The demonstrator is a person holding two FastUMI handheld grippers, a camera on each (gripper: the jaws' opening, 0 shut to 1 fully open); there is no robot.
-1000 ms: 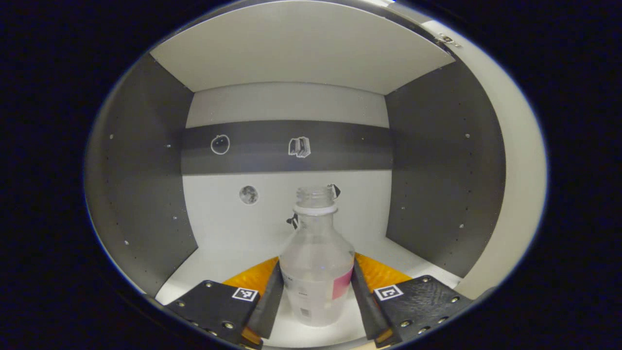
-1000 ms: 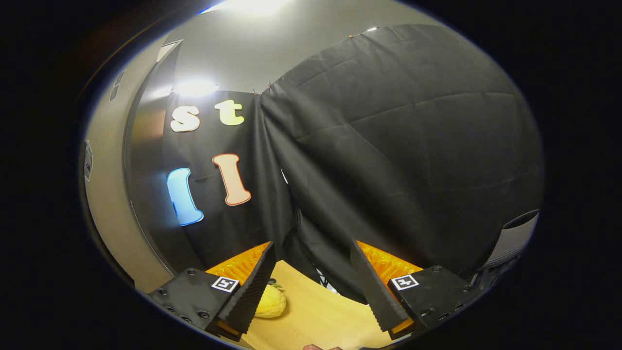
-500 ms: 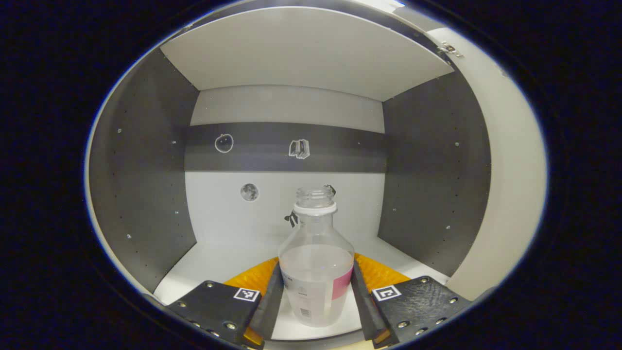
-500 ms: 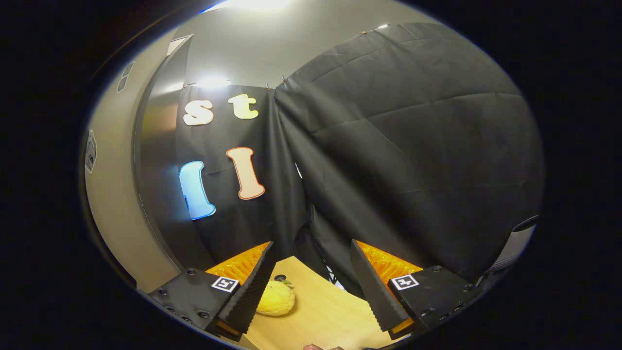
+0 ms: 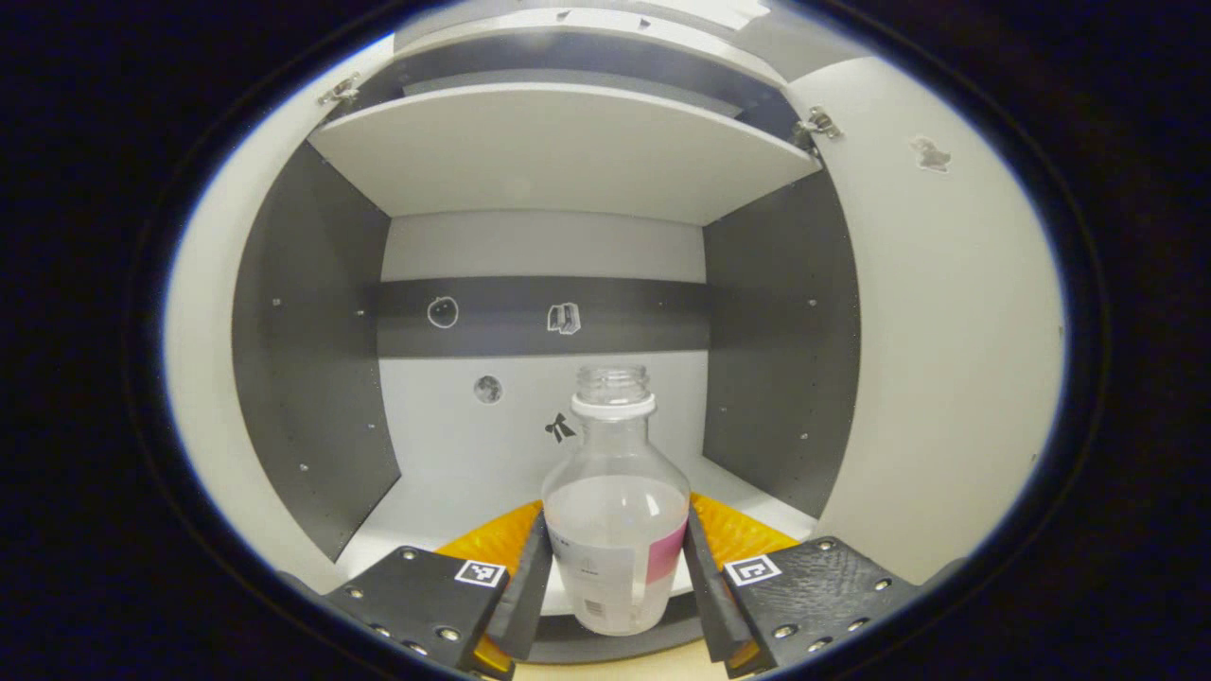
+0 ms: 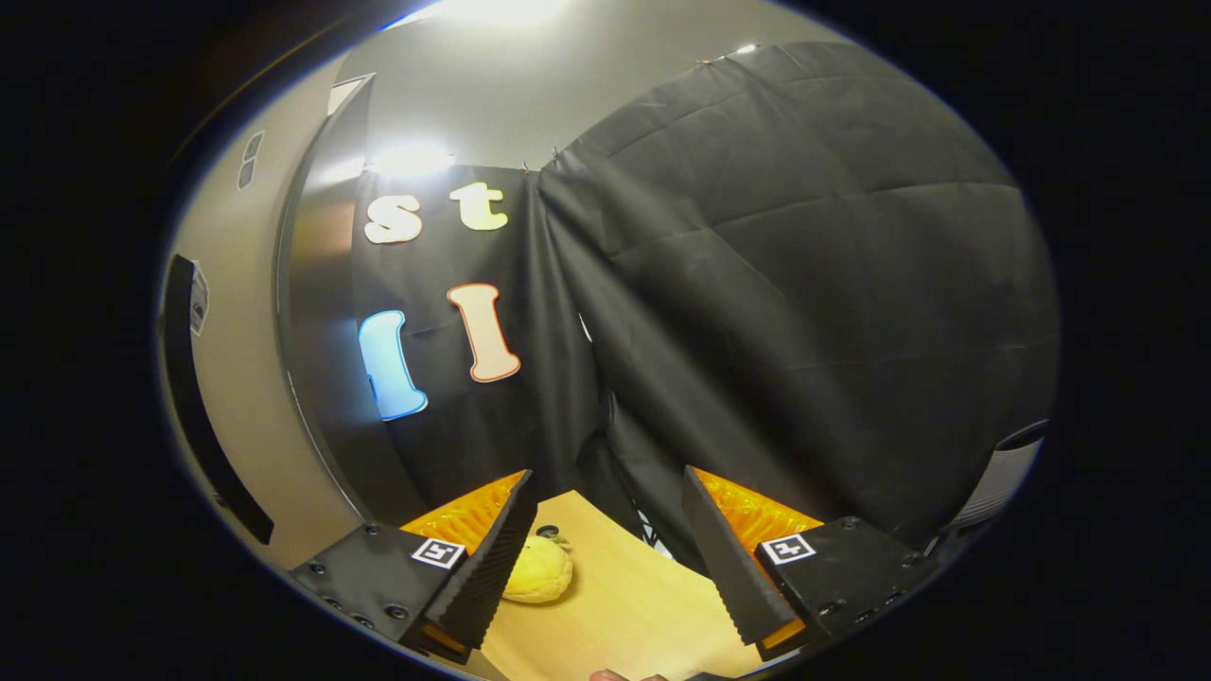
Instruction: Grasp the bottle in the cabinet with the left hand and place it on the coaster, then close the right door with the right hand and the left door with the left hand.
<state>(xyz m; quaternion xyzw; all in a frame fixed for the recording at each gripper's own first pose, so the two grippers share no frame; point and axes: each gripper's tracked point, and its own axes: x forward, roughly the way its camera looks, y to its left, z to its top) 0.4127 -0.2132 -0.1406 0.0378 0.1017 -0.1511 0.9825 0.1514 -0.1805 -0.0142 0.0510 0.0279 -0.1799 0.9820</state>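
Clear bottle: uncapped, part full, upright at 6 o'clock of left gripper view, at the cabinet front edge
Left claw: both fingers pressed on the bottle's sides
Doors: left door at 9, right door at 3, both swung open
Right claw: spread, nothing between, over wooden bench
Yellow fruit: on bench, 7 o'clock in right gripper view

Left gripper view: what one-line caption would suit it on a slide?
Left gripper shut on an uncapped clear bottle, held at the front of an open cabinet.
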